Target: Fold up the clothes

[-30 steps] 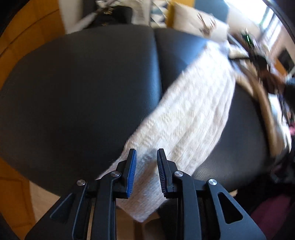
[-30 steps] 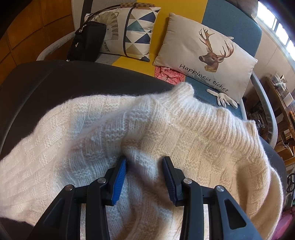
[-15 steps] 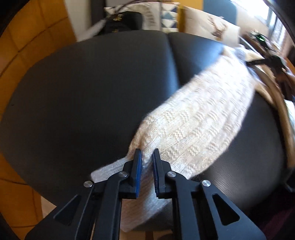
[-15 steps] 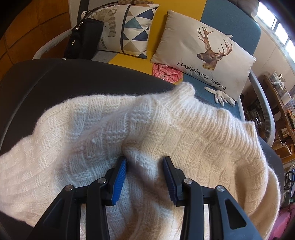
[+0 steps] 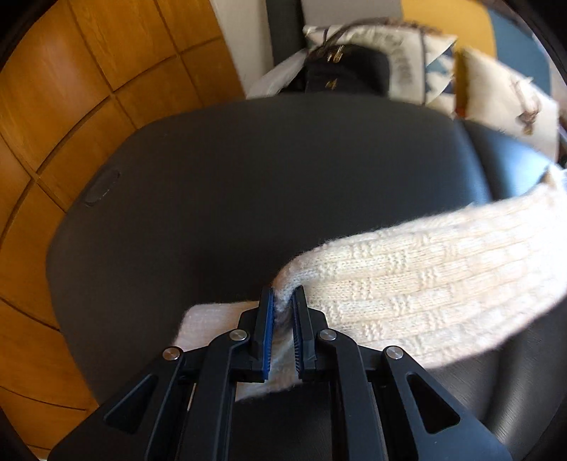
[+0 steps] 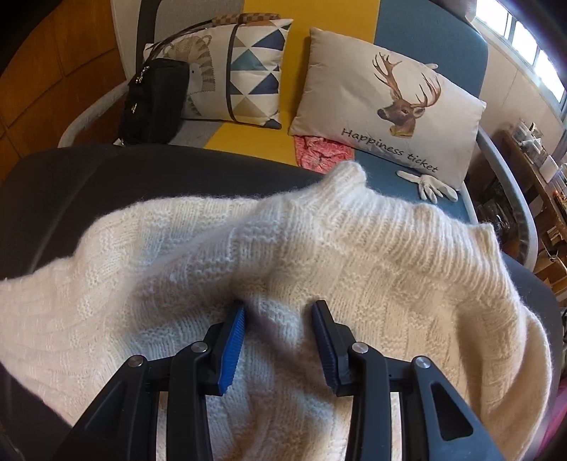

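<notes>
**Barely started: sleeve pinched, sweater unfolded**

Mostly undone. Sweater [image 6: 319, 255] lies spread and rumpled on the black seat [image 5: 248, 198], ribbed collar toward the far side, no clean fold visible yet. One sleeve [image 5: 425, 283] stretches from the body on the right across the seat to the near edge. Left gripper [image 5: 283, 301] has just closed and now pinches the sleeve near its cuff end, knit bunched between the pads. Right gripper [image 6: 280, 319] sits half open over the body, pads straddling a ridge of knit but not pressing it, so no hold there. Left to do, by my read: sleeves in, body folded over.

Surface is dark, smooth, leather-like, rounded edges. Wooden floor [image 5: 71, 106] on the left. Beyond: bench [image 6: 319, 21] in yellow and blue, deer pillow [image 6: 382, 99], triangle pillow [image 6: 248, 71], black bag [image 6: 152, 99], pink cloth [image 6: 319, 152], white glove [image 6: 428, 184].
</notes>
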